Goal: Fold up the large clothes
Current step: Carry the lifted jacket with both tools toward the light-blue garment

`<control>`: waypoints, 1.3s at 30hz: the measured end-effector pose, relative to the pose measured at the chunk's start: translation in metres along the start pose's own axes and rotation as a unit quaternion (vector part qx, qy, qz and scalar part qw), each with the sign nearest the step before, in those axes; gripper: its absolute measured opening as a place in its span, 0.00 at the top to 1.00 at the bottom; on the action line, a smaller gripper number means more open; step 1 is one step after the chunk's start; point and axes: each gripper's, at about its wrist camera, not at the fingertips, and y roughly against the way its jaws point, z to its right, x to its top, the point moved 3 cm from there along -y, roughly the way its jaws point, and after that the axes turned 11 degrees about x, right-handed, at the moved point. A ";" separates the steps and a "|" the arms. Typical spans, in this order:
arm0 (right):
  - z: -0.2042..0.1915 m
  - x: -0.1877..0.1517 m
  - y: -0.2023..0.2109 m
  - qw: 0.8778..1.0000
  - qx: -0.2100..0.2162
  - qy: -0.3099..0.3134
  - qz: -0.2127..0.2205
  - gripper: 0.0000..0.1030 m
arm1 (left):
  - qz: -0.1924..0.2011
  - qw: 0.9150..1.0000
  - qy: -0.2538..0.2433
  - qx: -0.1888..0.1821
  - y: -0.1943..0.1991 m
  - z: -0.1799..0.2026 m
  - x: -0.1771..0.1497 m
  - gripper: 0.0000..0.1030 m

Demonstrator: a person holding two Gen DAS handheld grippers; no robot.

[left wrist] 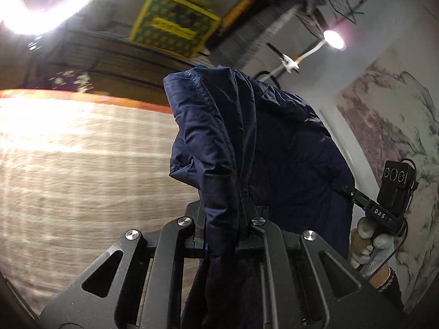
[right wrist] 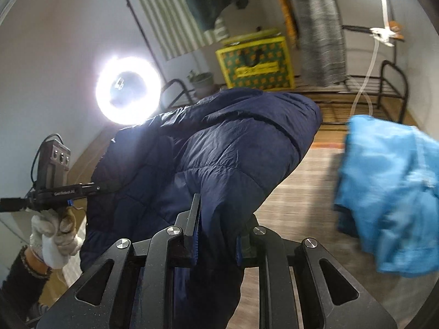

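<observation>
A dark navy padded jacket hangs lifted above the wooden table, bunched between both grippers. In the left wrist view my left gripper is shut on a fold of its fabric, which drapes over the fingers and hides the tips. At the right edge a gloved hand holds the right gripper against the jacket's far side. Seen from the right wrist, my right gripper is shut on another fold of the jacket. The left gripper reaches into the jacket's left side, held by a gloved hand.
A light blue garment lies on the table to the right of the jacket. Behind the table stand a bright ring light, a yellow and green box on a black metal rack, and hanging clothes.
</observation>
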 end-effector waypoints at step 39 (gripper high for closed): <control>0.209 0.090 0.186 0.972 -0.190 0.050 0.129 0.85 | 0.045 0.994 -0.092 -0.029 -0.200 0.319 0.073 0.91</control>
